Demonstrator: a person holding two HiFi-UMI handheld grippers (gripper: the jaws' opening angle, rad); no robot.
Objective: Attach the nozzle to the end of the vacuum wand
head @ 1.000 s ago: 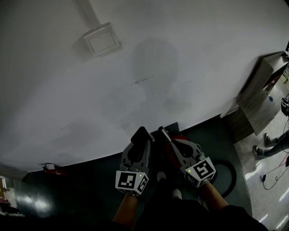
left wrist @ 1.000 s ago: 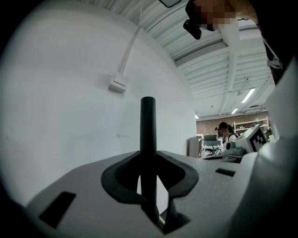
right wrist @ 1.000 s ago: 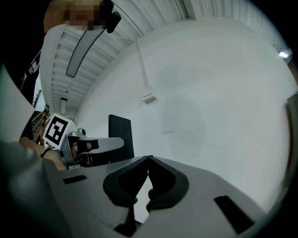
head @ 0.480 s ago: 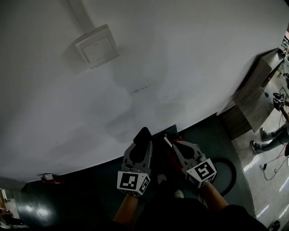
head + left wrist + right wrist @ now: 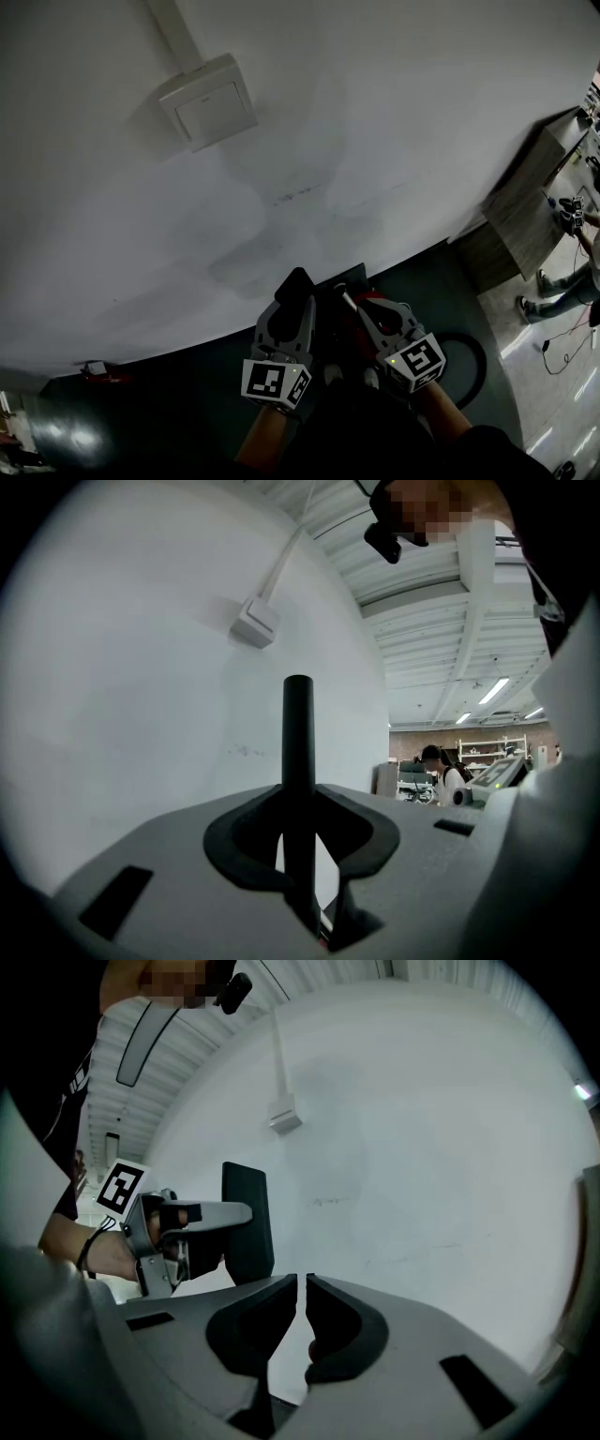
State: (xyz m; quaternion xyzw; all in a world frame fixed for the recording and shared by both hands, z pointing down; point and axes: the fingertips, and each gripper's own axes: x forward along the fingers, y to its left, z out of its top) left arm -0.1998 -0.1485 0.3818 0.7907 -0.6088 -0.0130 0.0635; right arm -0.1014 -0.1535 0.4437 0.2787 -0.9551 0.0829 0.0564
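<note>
The nozzle [image 5: 296, 283] is a flat black piece. My left gripper [image 5: 292, 306] is shut on it, and it stands up out of the jaws toward the white wall. The left gripper view shows the nozzle [image 5: 298, 752] edge-on between the pads of that gripper [image 5: 300, 829]. Close to its right, my right gripper [image 5: 362, 306] is shut with nothing visible between its fingers [image 5: 302, 1299]. The right gripper view shows the left gripper [image 5: 208, 1215] holding the nozzle [image 5: 247, 1224]. A pale rod end with a red part [image 5: 345, 296] lies at the right gripper's tip; whether it is the wand I cannot tell.
A white wall [image 5: 375, 141] fills most of the view, with a switch box [image 5: 208, 101] on a conduit. A wooden cabinet [image 5: 525, 220] stands at the right. A black hose loop [image 5: 472, 364] lies on the dark floor, a person's legs [image 5: 562, 281] beyond it.
Both grippers have shifted a little along the wall and the right one has sunk slightly. The left gripper still holds the nozzle and the right stays shut.
</note>
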